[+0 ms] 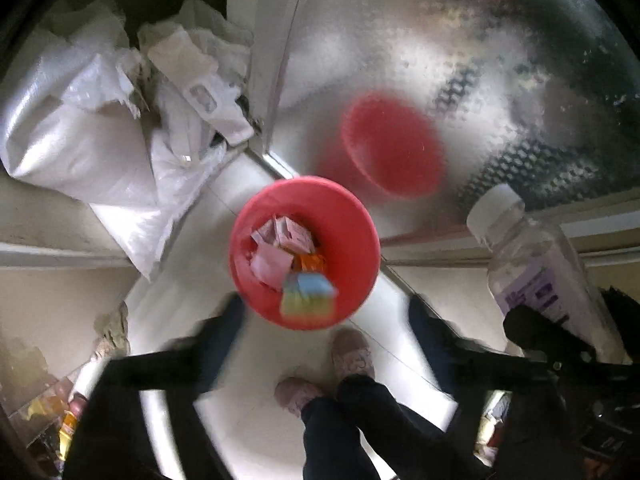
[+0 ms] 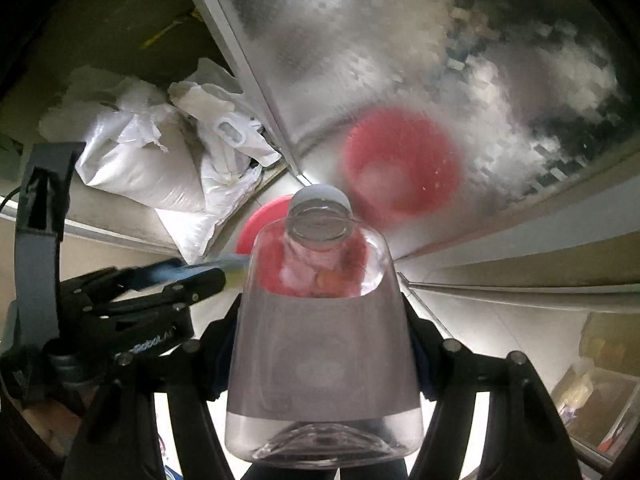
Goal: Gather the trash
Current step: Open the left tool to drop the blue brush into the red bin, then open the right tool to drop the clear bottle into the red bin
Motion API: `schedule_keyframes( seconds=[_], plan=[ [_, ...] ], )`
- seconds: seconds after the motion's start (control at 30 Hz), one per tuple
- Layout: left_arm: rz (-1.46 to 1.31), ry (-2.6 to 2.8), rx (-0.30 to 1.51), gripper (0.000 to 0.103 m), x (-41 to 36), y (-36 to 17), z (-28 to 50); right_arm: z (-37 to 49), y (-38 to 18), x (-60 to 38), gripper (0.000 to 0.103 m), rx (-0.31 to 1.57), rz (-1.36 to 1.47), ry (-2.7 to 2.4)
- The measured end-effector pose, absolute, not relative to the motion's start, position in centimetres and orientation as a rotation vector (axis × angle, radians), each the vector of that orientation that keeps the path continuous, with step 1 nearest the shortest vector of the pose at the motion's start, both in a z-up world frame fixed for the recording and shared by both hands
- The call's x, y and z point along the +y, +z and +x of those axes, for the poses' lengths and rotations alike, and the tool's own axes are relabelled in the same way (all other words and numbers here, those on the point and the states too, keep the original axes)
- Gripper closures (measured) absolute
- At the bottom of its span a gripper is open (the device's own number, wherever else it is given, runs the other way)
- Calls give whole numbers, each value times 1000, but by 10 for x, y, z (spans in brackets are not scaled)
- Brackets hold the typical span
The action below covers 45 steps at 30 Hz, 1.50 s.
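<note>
Red bin point(image 1: 304, 252) sits on pale floor point(image 1: 256, 432) beside a frosted glass door point(image 1: 460, 40); white sacks point(image 1: 76, 132) slump at ten o'clock. My left gripper point(image 1: 326, 320) gapes empty over the bin, a colourful wrapper point(image 1: 308, 300) beneath it. My right gripper point(image 2: 324, 344) clamps a clear bottle point(image 2: 324, 360).

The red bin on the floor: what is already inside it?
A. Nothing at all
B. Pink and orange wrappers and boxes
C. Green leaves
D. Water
B: looking down from the left wrist view, the red bin holds pink packets and an orange wrapper, with a blue and yellow piece blurred at its rim.
</note>
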<state>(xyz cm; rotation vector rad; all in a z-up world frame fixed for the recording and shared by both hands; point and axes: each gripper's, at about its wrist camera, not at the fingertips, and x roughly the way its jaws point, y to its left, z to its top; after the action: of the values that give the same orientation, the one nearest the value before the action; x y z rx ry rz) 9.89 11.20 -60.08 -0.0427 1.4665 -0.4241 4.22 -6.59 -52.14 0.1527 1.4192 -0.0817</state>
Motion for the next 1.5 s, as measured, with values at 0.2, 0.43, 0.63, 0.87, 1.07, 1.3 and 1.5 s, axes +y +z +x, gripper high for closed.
schedule_keyframes(
  seconds=[0.2,0.43,0.63,0.87,1.07,1.3,1.5],
  plan=[
    [1,-405,1457,6,116,-588,104,41,-517,-68,37,1422,143,-73],
    [12,-327,1427,0,131,-585,109,42,-512,-65,37,1421,82,-25],
    [-51,-277,1457,0,145,-603,106,46,-531,-59,36,1454,47,11],
    [-49,-215,1474,0,154,-618,96,54,-553,-50,36,1470,-27,81],
    [-109,-126,1472,0,167,-610,88,58,-559,-45,2,1462,-81,151],
    [-135,-41,1450,0,173,-568,75,58,-530,-39,1,1446,-101,225],
    [-144,1,1373,0,188,-484,55,46,-465,-29,1,1384,-127,274]
  ],
)
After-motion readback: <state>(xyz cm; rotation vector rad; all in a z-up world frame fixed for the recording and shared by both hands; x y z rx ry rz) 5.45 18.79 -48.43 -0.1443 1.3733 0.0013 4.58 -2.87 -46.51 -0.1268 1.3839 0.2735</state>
